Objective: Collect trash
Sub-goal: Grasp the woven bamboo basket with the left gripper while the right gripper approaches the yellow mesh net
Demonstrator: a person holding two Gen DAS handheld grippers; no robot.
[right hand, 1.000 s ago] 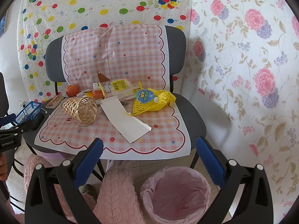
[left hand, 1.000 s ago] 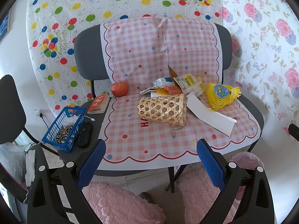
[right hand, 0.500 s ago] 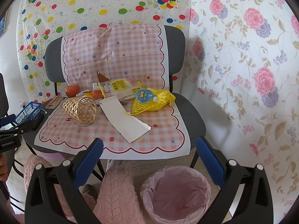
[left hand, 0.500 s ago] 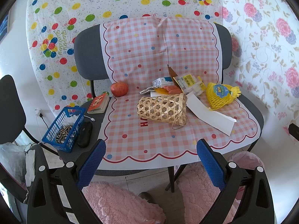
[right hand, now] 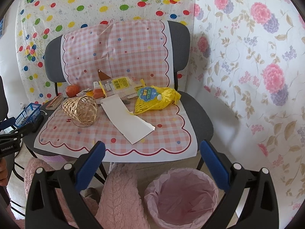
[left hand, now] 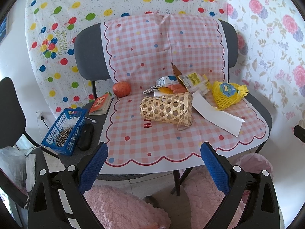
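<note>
Left gripper (left hand: 154,152): jaws spread wide, nothing between the blue pads, held off the front edge of the chair seat
Right gripper (right hand: 152,151): jaws also wide apart and empty, hanging in front of the seat with the bin just below it
Bin (right hand: 209,179): pink-lined, on the floor under the right gripper, slightly toward its right finger; nothing visible inside
White paper sheet (right hand: 127,119): flat on the checked cloth (right hand: 167,126) straight ahead of the right gripper, the nearest piece of litter to it
Yellow net bag (right hand: 156,100): beyond the paper, ahead and a little right of the right gripper, touching the paper's far edge
Wrappers and packaging (right hand: 118,85): heaped at the back of the seat, behind the paper
Woven basket (left hand: 165,108): on its side, ahead of the left gripper, its mouth beside the paper
Apple (left hand: 121,89): farther back, ahead-left of the left gripper
Blue crate (left hand: 64,131): left of the left gripper, at the seat's edge beside a black case (left hand: 86,136)
</note>
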